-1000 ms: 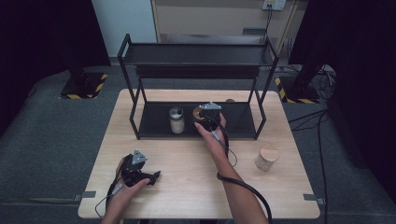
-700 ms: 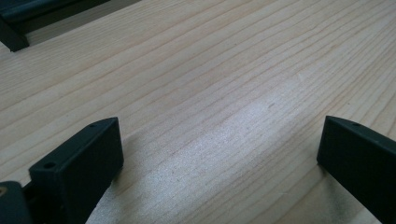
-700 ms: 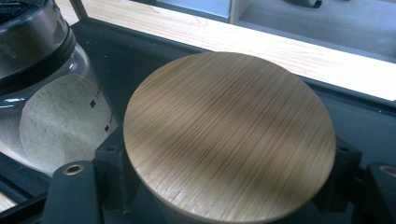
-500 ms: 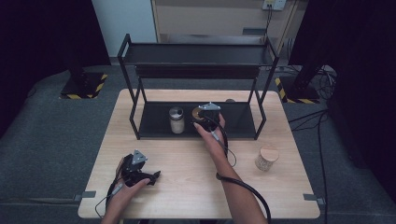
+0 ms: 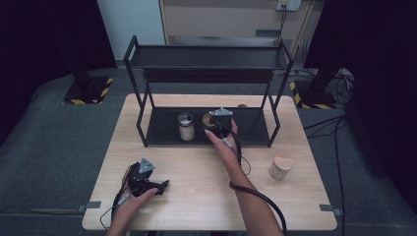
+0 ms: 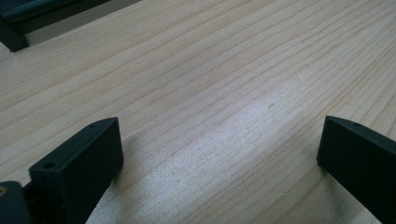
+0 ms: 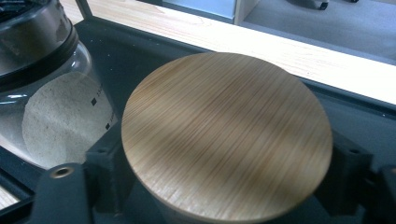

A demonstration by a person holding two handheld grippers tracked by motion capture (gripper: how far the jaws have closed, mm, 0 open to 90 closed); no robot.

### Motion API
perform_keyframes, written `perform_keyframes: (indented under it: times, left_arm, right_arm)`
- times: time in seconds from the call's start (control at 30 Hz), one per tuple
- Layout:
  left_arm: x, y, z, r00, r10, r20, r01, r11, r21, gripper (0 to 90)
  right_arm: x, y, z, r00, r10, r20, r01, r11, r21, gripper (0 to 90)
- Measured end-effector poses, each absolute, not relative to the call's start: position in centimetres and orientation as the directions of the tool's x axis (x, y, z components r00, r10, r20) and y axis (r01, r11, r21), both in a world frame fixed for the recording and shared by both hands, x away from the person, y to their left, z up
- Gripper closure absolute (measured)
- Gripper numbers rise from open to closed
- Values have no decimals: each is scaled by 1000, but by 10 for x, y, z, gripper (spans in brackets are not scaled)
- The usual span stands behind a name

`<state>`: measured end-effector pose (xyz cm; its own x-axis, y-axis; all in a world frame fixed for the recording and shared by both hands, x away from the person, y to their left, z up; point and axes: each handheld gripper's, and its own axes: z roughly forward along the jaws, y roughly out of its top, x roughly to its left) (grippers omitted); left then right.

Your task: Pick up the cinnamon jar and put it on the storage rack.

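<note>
Wood-lidded jar [image 7: 226,135] sits on rack's bottom shelf [image 5: 255,129], next to metal-lidded jar [image 5: 186,126]. Right claw [image 5: 214,123] w/ jaws just opening, jar between them. Left claw [image 5: 160,185] released, resting on counter [image 5: 196,196].

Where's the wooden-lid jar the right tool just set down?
High view: wooden-lid jar on the rack's bottom shelf, mid-table, right of the metal-lid jar, between the right tool's just-opening jaws.

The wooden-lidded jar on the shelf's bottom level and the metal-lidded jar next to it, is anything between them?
Nothing stands between the wooden-lidded jar and the metal-lidded jar: the right gripper view shows bare black shelf there.
</note>
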<state>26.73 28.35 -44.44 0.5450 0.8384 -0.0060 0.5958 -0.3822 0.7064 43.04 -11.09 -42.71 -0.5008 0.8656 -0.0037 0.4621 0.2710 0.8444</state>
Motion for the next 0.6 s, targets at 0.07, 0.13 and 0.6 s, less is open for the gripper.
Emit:
perform_keyframes:
  times: [0.07, 0.13, 0.6]
  left_arm:
    - [267, 284, -444, 545, 838, -6, 596, -382, 706, 0]
    - [267, 284, -444, 545, 838, -6, 596, -382, 706, 0]
    - [267, 284, -444, 545, 838, -6, 596, -382, 706, 0]
  right_arm:
    - [430, -113, -427, -500, 866, 2, 465, 267, 844, 178]
    - [429, -115, -426, -502, 865, 2, 464, 268, 845, 149]
    - [412, -131, -413, -523, 852, 7, 432, 258, 864, 77]
